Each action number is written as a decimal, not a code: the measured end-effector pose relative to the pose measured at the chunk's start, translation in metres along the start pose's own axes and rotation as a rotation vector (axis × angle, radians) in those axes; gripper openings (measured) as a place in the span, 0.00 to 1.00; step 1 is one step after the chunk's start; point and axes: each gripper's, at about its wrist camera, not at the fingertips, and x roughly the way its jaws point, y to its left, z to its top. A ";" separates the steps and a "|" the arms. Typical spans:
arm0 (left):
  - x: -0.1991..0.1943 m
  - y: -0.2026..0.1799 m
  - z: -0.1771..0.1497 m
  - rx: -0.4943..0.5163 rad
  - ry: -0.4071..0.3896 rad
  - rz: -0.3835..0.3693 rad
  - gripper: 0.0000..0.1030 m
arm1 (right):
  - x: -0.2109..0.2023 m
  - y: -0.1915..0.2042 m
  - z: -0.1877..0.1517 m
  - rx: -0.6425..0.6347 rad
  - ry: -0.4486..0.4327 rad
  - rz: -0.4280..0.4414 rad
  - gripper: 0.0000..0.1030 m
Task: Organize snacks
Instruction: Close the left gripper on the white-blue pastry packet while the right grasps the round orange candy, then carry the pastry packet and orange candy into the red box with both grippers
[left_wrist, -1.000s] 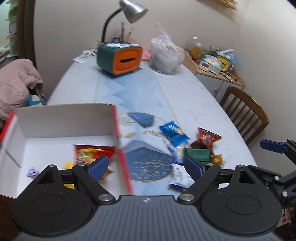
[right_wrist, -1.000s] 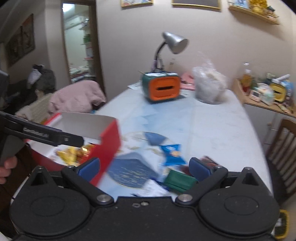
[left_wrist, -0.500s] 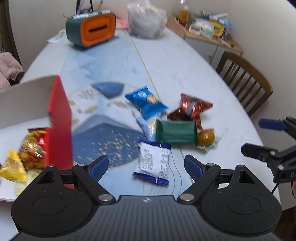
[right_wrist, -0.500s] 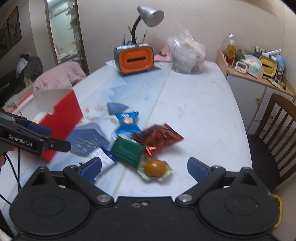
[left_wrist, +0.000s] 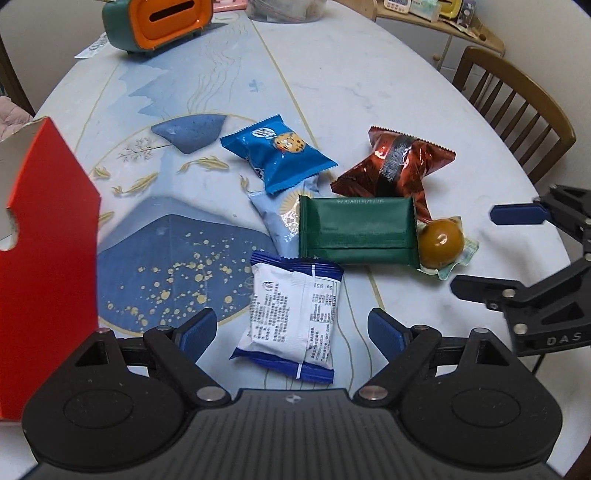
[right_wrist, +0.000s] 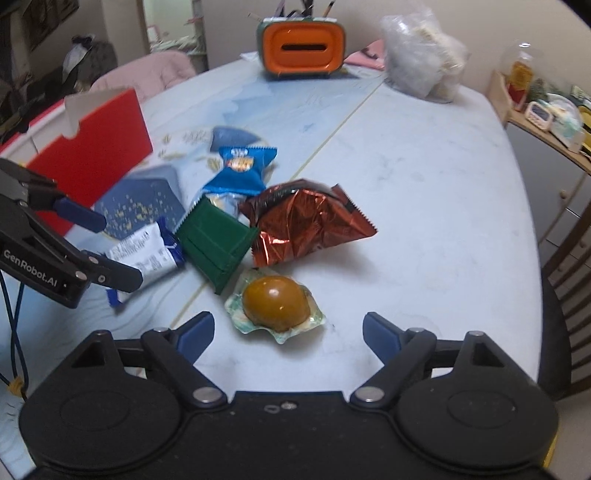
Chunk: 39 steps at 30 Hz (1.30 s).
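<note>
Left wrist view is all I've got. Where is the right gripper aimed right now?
Observer: The right gripper is open. The brown round snack, in its crinkled wrapper, lies just ahead of the gap between its fingers.
Operator: And what is that thing cut off at the top, beside the orange holder?
Observer: A bulging clear plastic bag, standing to the right of the orange holder. Its contents are too blurred to name.
</note>
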 end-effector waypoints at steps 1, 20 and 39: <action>0.002 -0.002 0.001 0.004 0.003 0.004 0.87 | 0.004 -0.001 0.001 -0.008 0.005 0.008 0.84; 0.026 -0.002 0.005 -0.008 0.033 0.055 0.77 | 0.032 0.000 0.006 -0.086 0.017 0.080 0.65; 0.012 0.003 0.000 -0.097 0.024 0.040 0.48 | 0.018 0.008 -0.004 0.012 0.007 0.009 0.50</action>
